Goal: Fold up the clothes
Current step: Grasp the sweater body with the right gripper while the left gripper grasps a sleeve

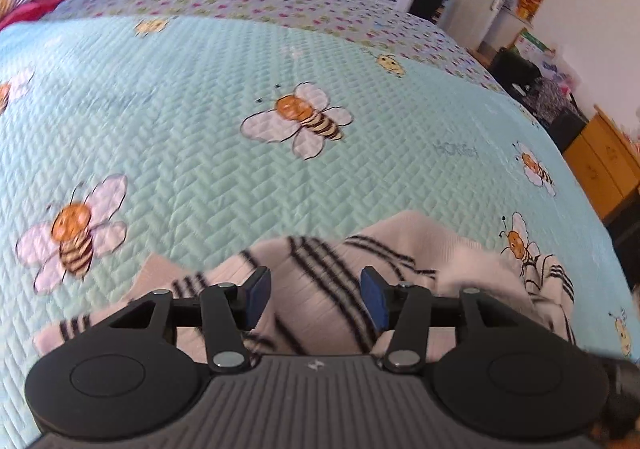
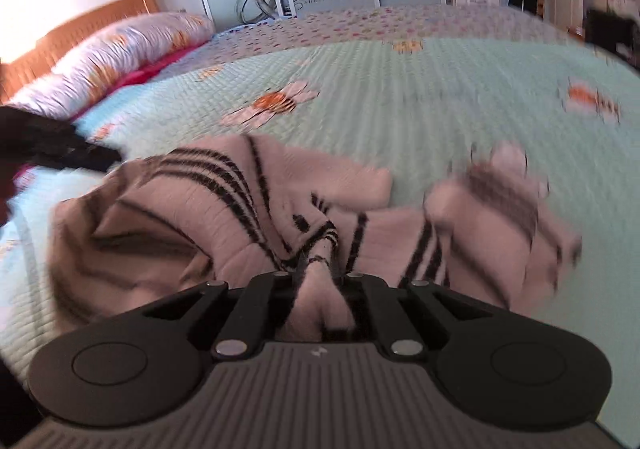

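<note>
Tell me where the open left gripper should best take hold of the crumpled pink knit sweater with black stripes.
Probably the raised ridge of the pink black-striped knit sweater lying between the left gripper fingers, coming down from above. That fold stands up off the mint quilted bee-print bedspread, so both fingers could close on it. The right gripper already pinches a bunched fold, so take a separate part.

Both wrist cameras look down along their claws, close over the same striped garment (image 1: 320,289) on the quilt (image 1: 200,109).

Bed (image 1: 200,97) covered by mint quilted bee-print bedspread; rumpled pink black-striped sweater (image 2: 248,209) at near edge, floral pillow (image 2: 120,53) by headboard.
</note>
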The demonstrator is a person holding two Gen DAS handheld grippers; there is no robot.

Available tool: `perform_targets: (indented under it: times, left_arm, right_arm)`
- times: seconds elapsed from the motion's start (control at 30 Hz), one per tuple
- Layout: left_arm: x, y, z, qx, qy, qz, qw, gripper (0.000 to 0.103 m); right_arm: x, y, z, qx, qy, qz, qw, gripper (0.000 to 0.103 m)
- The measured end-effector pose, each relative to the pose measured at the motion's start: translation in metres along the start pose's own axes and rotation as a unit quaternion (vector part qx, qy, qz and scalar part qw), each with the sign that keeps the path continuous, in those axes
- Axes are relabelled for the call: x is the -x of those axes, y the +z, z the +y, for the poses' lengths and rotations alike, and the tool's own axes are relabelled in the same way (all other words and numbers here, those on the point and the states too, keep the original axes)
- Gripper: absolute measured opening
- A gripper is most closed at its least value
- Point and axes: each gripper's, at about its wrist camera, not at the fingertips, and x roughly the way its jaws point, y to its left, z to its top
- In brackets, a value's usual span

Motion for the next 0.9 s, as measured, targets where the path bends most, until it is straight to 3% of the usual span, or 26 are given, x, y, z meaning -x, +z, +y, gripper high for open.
perform_targets:
  times: [0.13, 0.23, 0.5, 0.6, 0.7, 0.8, 0.9]
  left_arm:
    - [-0.007, 0.012, -0.019, -0.022, 0.006, -0.001, 0.9997, 0.053]
    - [-0.009, 0.017, -0.030, -0.017, 0.004, -0.002, 0.9999, 0.053]
    - [0.004, -0.007, -0.041, -0.004, 0.007, 0.016, 0.9998, 0.053]
    - [0.002, -0.014, -0.057, -0.059, 0.008, 0.028, 0.9978, 0.053]
    - [-0.007, -0.014, -0.086, -0.178, -0.004, 0.020, 0.9838, 0.053]
    - [-0.021, -0.013, -0.106, -0.289, -0.013, 0.017, 0.9571, 0.053]
    - [-0.038, -0.005, -0.110, -0.333, -0.033, 0.036, 0.9418, 0.053]
  right_arm:
    - [0.008, -0.042, -0.012, -0.033, 0.003, 0.038, 0.999, 0.005]
    - [0.011, -0.053, -0.020, -0.058, 0.012, 0.038, 0.998, 0.005]
    - [0.009, -0.050, -0.016, -0.045, 0.016, 0.037, 0.998, 0.006]
    - [0.018, -0.042, -0.019, -0.059, 0.028, 0.032, 0.997, 0.016]
    - [0.033, -0.034, -0.018, -0.067, 0.036, 0.011, 0.997, 0.027]
    - [0.049, -0.030, -0.012, -0.065, 0.041, -0.011, 0.997, 0.032]
    - [0.053, -0.027, -0.009, -0.071, 0.066, -0.019, 0.995, 0.033]
